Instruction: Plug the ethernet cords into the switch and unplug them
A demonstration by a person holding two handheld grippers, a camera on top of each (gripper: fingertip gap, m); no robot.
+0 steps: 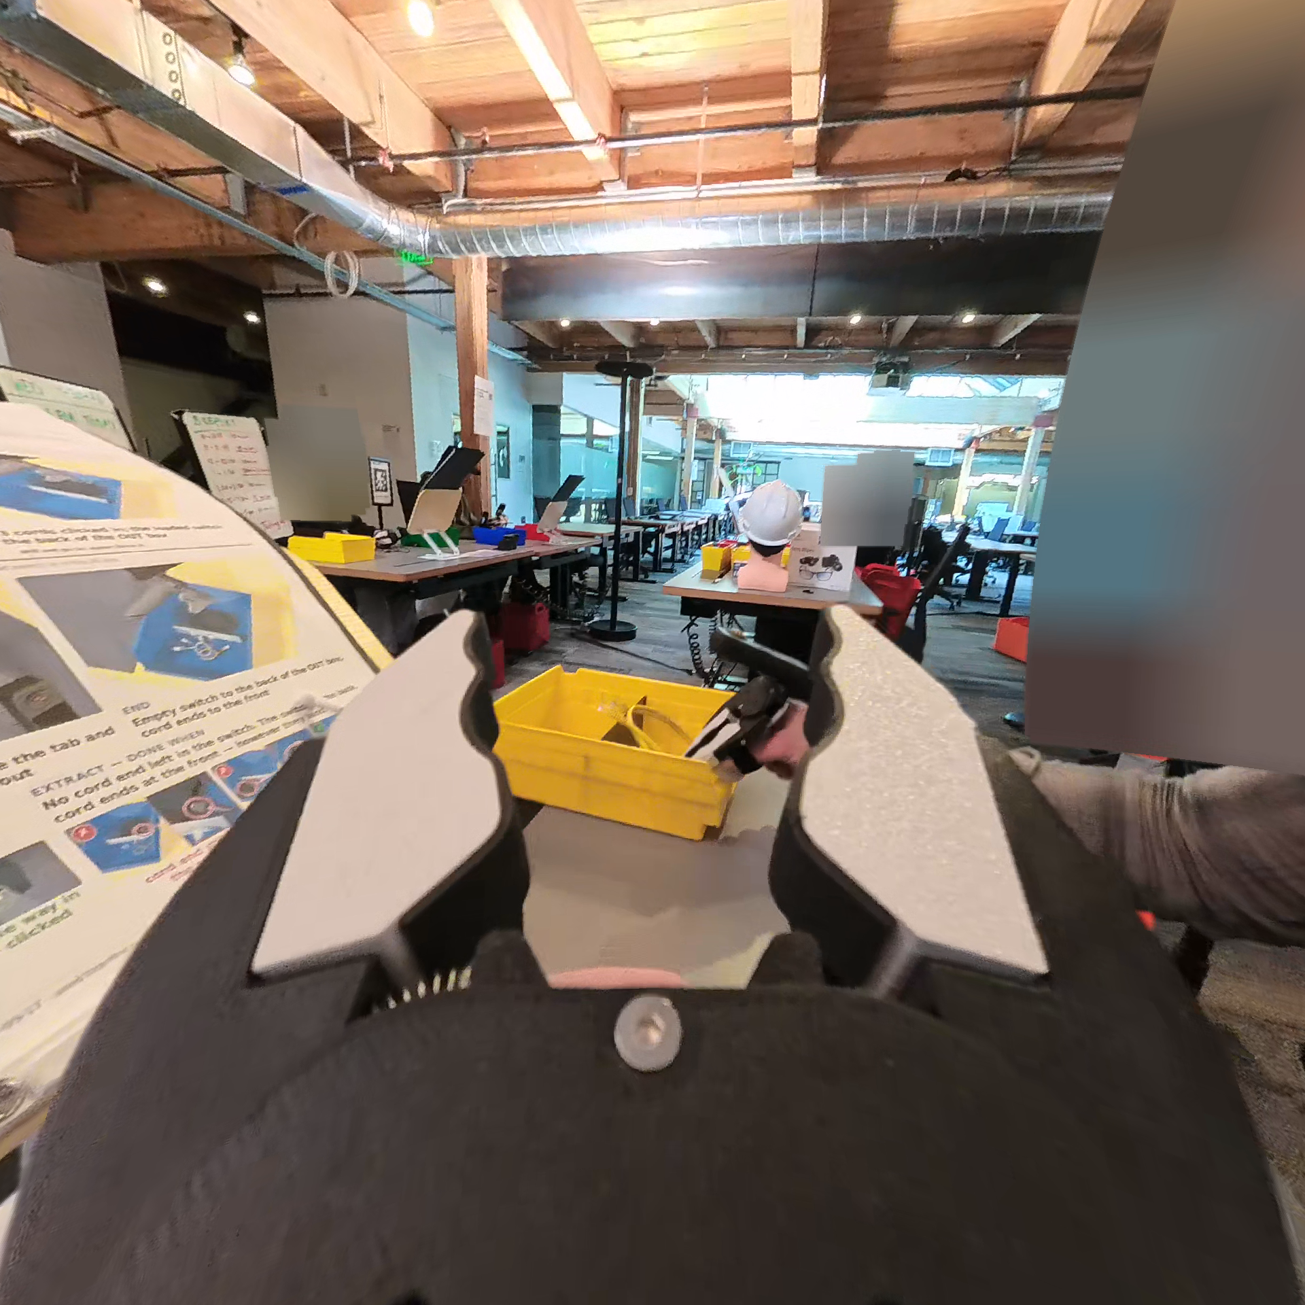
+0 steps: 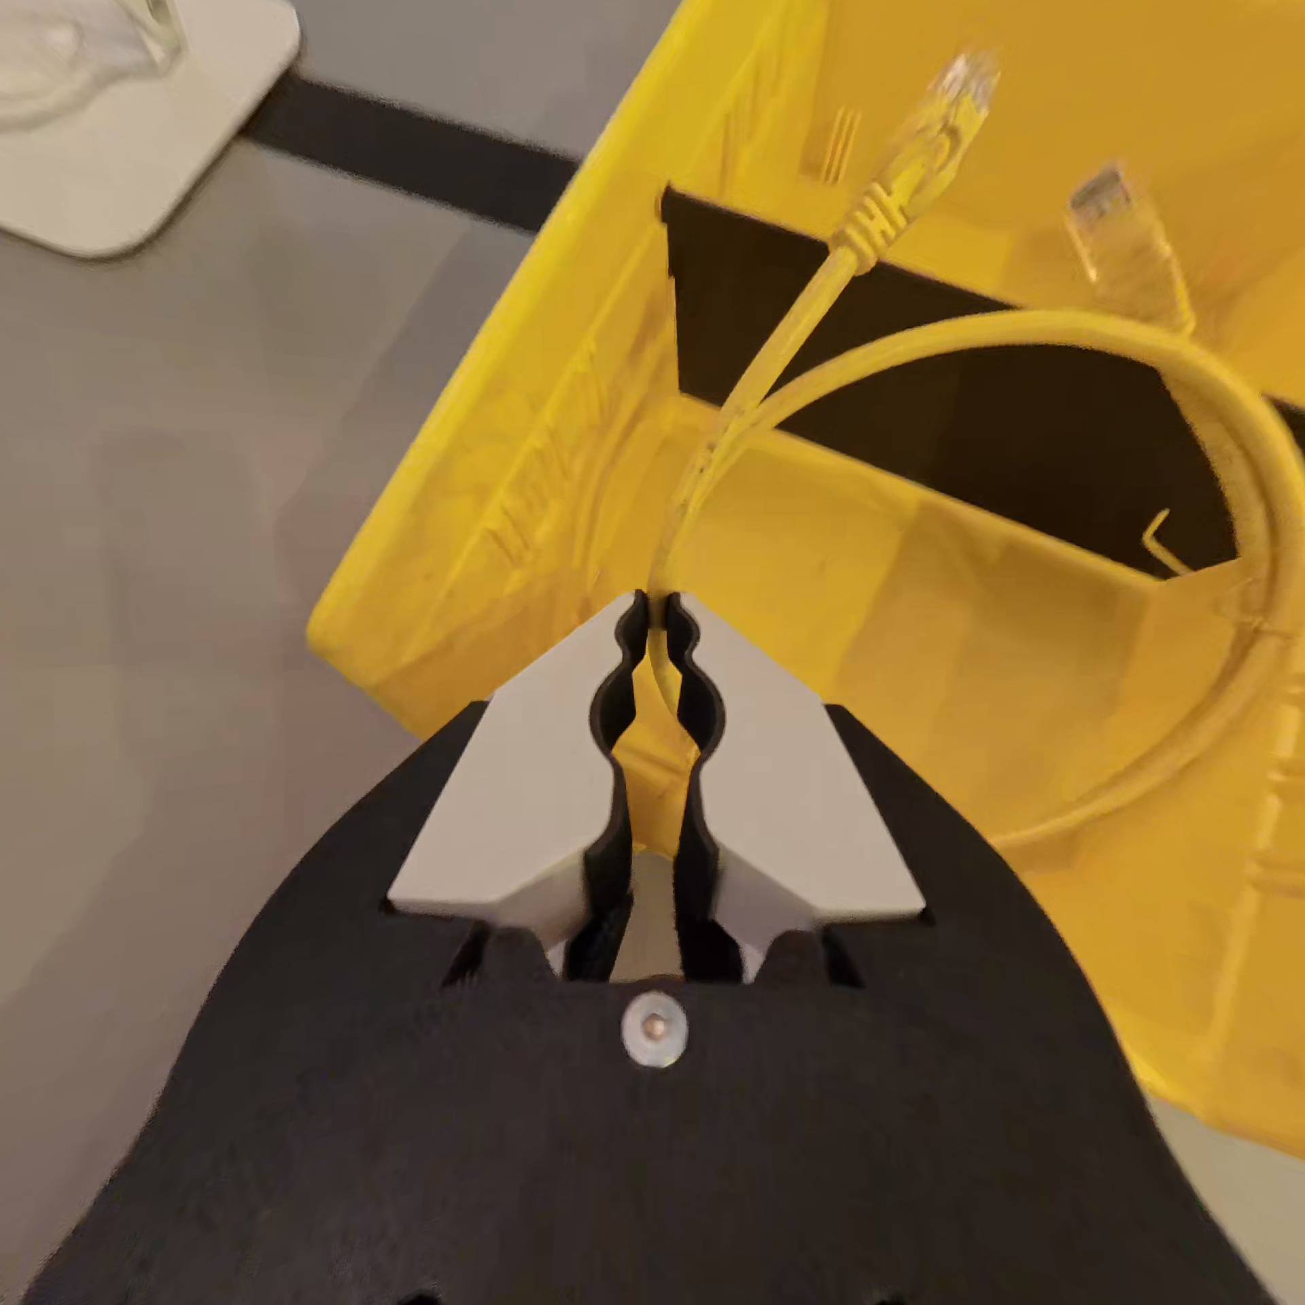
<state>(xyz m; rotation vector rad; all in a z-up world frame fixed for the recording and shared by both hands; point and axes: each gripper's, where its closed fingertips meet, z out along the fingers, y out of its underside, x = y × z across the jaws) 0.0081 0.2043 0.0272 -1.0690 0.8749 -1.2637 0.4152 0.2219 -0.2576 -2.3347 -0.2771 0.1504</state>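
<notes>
Right hand-held gripper (image 2: 657, 606): fingers nearly closed, pinching a yellow ethernet cord (image 2: 777, 339) at the tips, over the near end of the yellow bin (image 2: 494, 438). Cord loops round inside the bin; one clear plug (image 2: 953, 92) points up past a black divider (image 2: 883, 339), a second plug (image 2: 1116, 226) beside it, blurred. Left hand-held gripper (image 1: 650, 706): spread wide, empty, held back above the grey desk (image 1: 635, 890), facing the bin. Switch possibly hidden; cannot tell. Instruction sheet (image 1: 127, 692) stands left.
</notes>
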